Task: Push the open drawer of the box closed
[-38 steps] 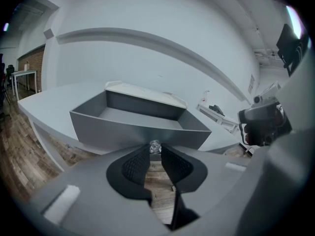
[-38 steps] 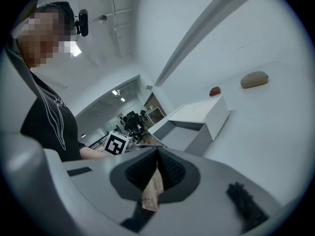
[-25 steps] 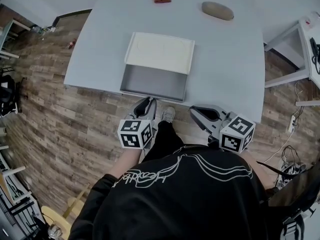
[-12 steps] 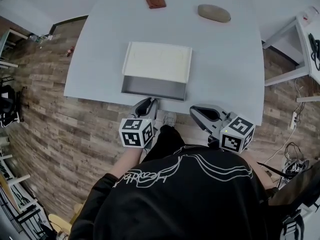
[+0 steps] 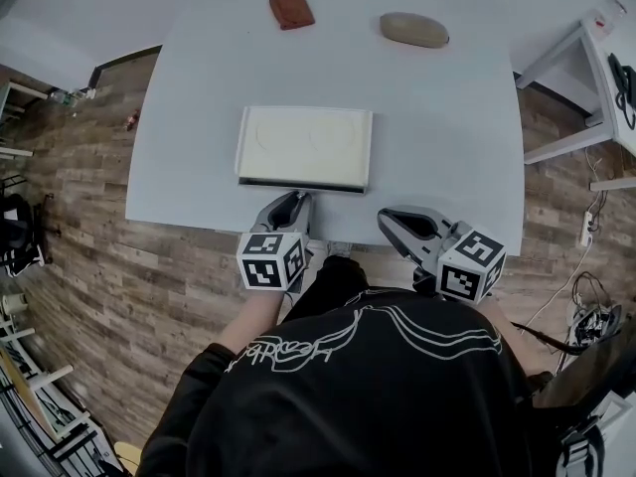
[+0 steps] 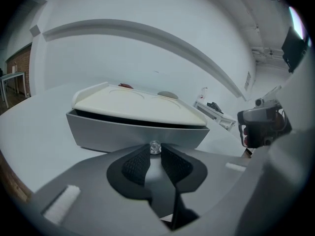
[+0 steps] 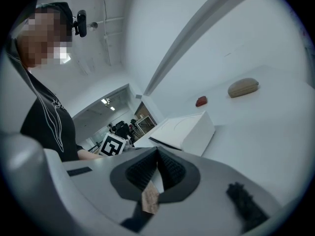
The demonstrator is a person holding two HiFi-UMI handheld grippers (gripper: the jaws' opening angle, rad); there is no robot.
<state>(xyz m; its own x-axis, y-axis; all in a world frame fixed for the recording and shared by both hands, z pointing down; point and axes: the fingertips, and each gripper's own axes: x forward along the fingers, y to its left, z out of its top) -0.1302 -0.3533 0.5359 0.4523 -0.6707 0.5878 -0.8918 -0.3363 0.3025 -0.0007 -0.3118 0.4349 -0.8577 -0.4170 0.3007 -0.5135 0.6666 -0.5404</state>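
A white flat box (image 5: 304, 145) lies on the grey table (image 5: 447, 137). Its grey drawer (image 5: 303, 184) shows only as a thin strip at the box's near edge. In the left gripper view the drawer front (image 6: 108, 134) stands just ahead of the jaws, with a dark gap under the lid. My left gripper (image 5: 294, 201) is at that front, its jaws shut on the small clear knob (image 6: 155, 147). My right gripper (image 5: 386, 219) hovers at the table's near edge, right of the box (image 7: 184, 129). Its jaws are shut with nothing between them.
A red-brown pouch (image 5: 291, 9) and a tan oval object (image 5: 413, 30) lie at the table's far side. A white side table (image 5: 596, 78) stands to the right. Wooden floor (image 5: 89, 227) surrounds the table, and the person's body fills the near foreground.
The drawer has slid into the box, from well open to almost flush. The left gripper has followed it forward, staying at the drawer front. The right gripper has stayed put.
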